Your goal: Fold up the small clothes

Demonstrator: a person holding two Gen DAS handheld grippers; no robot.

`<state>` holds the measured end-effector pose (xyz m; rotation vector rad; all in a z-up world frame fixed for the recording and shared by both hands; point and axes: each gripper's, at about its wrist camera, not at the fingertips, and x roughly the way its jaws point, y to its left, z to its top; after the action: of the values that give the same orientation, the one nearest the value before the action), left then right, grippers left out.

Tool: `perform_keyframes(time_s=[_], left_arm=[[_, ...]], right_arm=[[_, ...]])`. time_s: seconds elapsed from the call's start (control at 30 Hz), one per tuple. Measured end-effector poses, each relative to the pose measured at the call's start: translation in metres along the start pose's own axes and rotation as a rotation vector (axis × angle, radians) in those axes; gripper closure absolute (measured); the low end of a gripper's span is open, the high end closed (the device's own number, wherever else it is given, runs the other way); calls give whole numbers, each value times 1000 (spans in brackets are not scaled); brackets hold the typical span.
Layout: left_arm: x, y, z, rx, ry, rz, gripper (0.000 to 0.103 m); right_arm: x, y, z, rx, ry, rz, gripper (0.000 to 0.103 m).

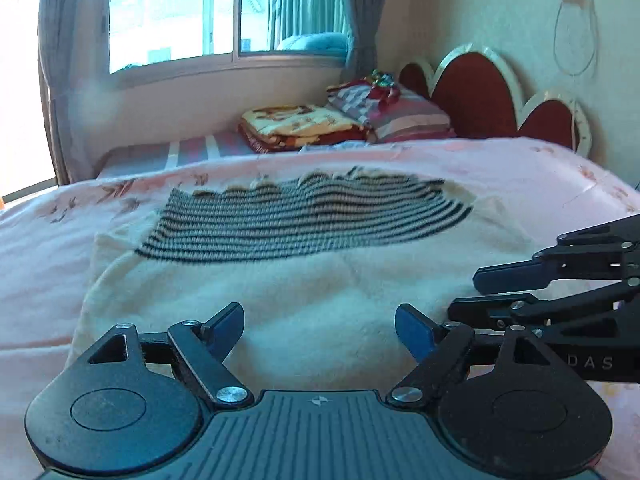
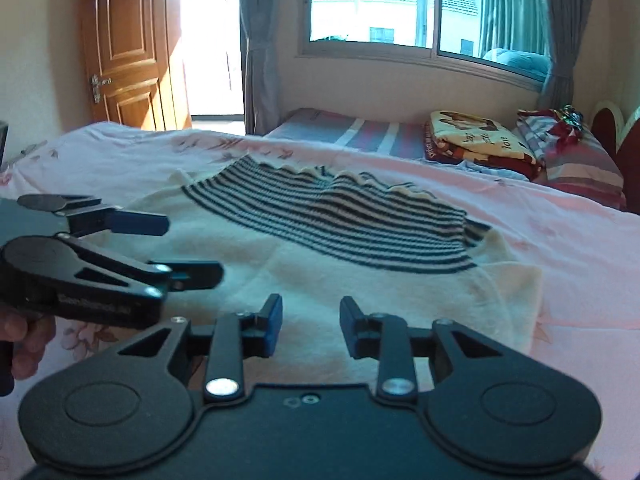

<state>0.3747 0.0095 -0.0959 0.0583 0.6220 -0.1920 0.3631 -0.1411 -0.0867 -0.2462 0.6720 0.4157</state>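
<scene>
A small cream garment (image 1: 304, 292) with a black-and-white striped part (image 1: 304, 220) at its far end lies spread on the pink bedsheet (image 1: 48, 248). My left gripper (image 1: 320, 320) hovers over its near cream part, open wide, with nothing between the fingers. My right gripper (image 1: 466, 292) comes in from the right beside it, just over the garment's right edge. In the right wrist view the right gripper (image 2: 310, 320) is open with a narrow gap over the cream cloth (image 2: 320, 292), pinching nothing. The left gripper (image 2: 188, 248) shows at the left, open, and the striped part (image 2: 332, 220) lies beyond.
Folded blankets (image 1: 300, 124) and a striped pillow (image 1: 404, 116) lie at the far side of the bed by a red headboard (image 1: 476, 96). A window (image 2: 400, 4) and a wooden door (image 2: 128, 44) stand behind. A person's hand (image 2: 28, 340) holds the left gripper.
</scene>
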Motion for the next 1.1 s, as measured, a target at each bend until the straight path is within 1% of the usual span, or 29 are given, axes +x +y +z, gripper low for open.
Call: perform_keyframes(time_s=[0.03, 0.07, 0.13, 0.2, 0.33, 0.4, 0.47, 0.5, 0.53, 0.6, 0.63, 0.67, 0.7, 0.73, 0.8, 0.87, 0.9, 0.93, 1.03, 1.1], left_arm=[[1, 0, -7, -1, 7, -2, 20], [-2, 2, -12, -5, -7, 2, 20], [-8, 7, -17, -5, -10, 16, 20], [-15, 18, -22, -15, -10, 34, 19], [-25, 42, -34, -39, 5, 45, 14], [-28, 48, -34, -42, 6, 38, 14], [-33, 49, -27, -43, -9, 56, 14], [-36, 51, -23, -56, -32, 66, 14], [-40, 55, -19, -75, -55, 60, 14], [-38, 63, -15, -106, -67, 61, 14], [-33, 67, -14, -118, -51, 64, 14], [-26, 71, -16, -130, -26, 56, 14], [-18, 76, -19, -143, 4, 44, 14], [-14, 80, -22, -148, 11, 25, 14], [-12, 85, -25, -132, 2, 2, 14], [-12, 83, -19, -88, 17, 15, 14], [-16, 79, -15, -66, 10, 46, 14], [-19, 78, -11, -58, -1, 57, 14], [-23, 68, 4, -78, -50, 41, 14], [-14, 52, 14, -55, -56, 32, 14]], right_arm=[[4, 4, -6, -21, 25, -20, 70], [2, 4, -12, -37, 7, -24, 69], [-5, -1, -21, -48, -3, -35, 69], [-15, -10, -29, -37, -2, -56, 69], [-30, -31, -45, 6, 19, -86, 69], [-32, -37, -49, 37, 29, -72, 69], [-37, -34, -44, 34, 37, -78, 70], [-43, -36, -39, 55, 12, -77, 71], [-52, -40, -34, 99, -38, -67, 71], [-56, -50, -27, 149, -73, -77, 72], [-53, -53, -25, 153, -69, -89, 72], [-48, -57, -26, 152, -46, -100, 72], [-40, -60, -29, 143, -8, -122, 72], [-29, -62, -36, 115, 44, -156, 72], [-29, -64, -45, 86, 19, -148, 72], [-32, -64, -45, 82, 29, -144, 72], [-32, -63, -42, 76, 39, -145, 72], [-34, -63, -38, 80, 41, -148, 72], [-40, -61, -19, 110, -39, -128, 68], [-29, -56, -4, 108, -54, -112, 66]])
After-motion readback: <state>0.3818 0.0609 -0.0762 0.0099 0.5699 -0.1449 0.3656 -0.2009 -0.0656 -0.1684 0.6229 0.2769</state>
